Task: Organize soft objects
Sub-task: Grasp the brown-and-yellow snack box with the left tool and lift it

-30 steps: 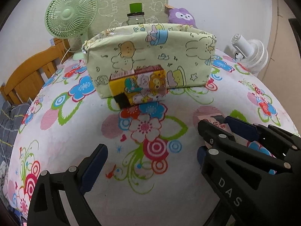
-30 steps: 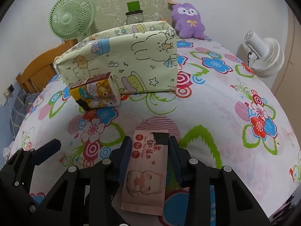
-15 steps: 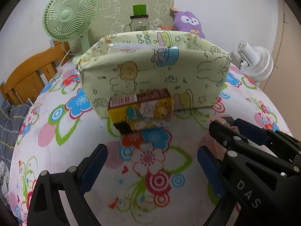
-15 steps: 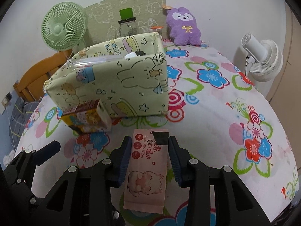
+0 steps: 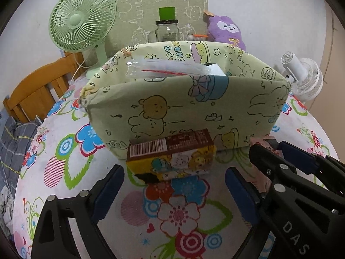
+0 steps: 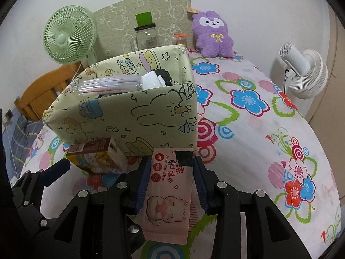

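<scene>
Fingers of my right gripper [image 6: 170, 181] are clamping the flat pink wet-wipe pack [image 6: 167, 196] by its long edges, just in front of the pale green cartoon-print fabric bin [image 6: 138, 116]. My left gripper [image 5: 173, 192] is closing slightly, fingers wide apart, nothing between them, facing the small yellow cartoon tissue pack [image 5: 172, 157] touching the bin's front wall. Both packs look light and squashy; I'm judging a mid-body squeeze safest.

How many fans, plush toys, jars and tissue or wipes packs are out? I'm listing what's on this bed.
Fans: 2, green fan, white fan
Plush toys: 1, purple plush
Glass jars: 1, jar
Packs: 2, tissue pack, wipes pack
Total: 6
</scene>
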